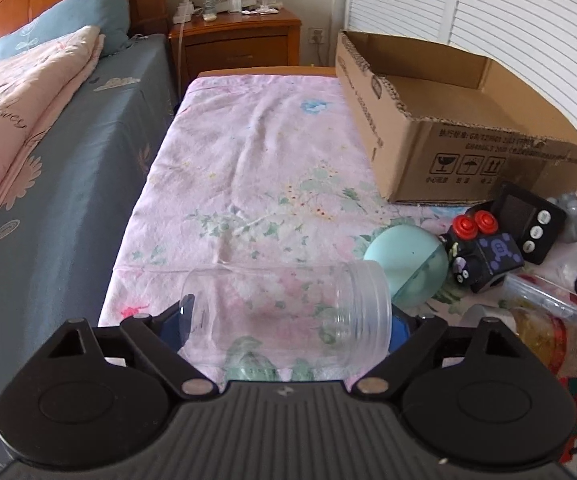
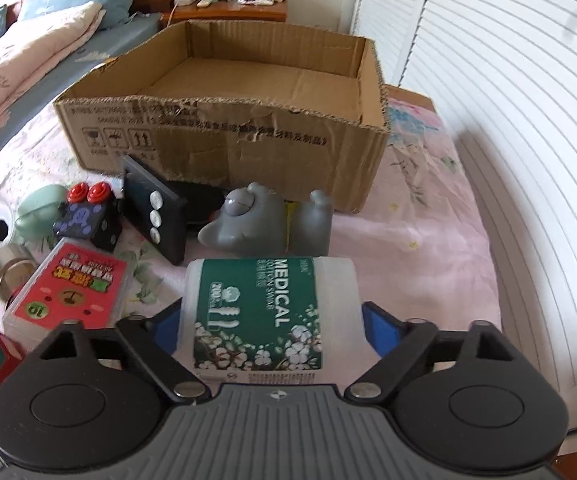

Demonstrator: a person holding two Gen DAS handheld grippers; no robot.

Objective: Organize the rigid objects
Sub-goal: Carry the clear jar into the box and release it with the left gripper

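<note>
My left gripper (image 1: 288,316) is shut on a clear plastic jar (image 1: 284,312), held sideways with its threaded mouth to the right, above the pink floral cloth. My right gripper (image 2: 272,320) is shut on a white cotton swab container (image 2: 264,312) with a green "MEDICAL" label, held sideways. An open cardboard box (image 2: 224,140) stands just beyond it, and shows at the right in the left wrist view (image 1: 468,136); its inside looks bare.
Loose items lie before the box: a grey animal figure (image 2: 248,220), a black device with three buttons (image 2: 156,212), a black cube with red knobs (image 2: 88,220), a mint round object (image 1: 404,264), a red card box (image 2: 76,284), a metal cylinder (image 2: 8,272). A bed (image 1: 48,140) lies left.
</note>
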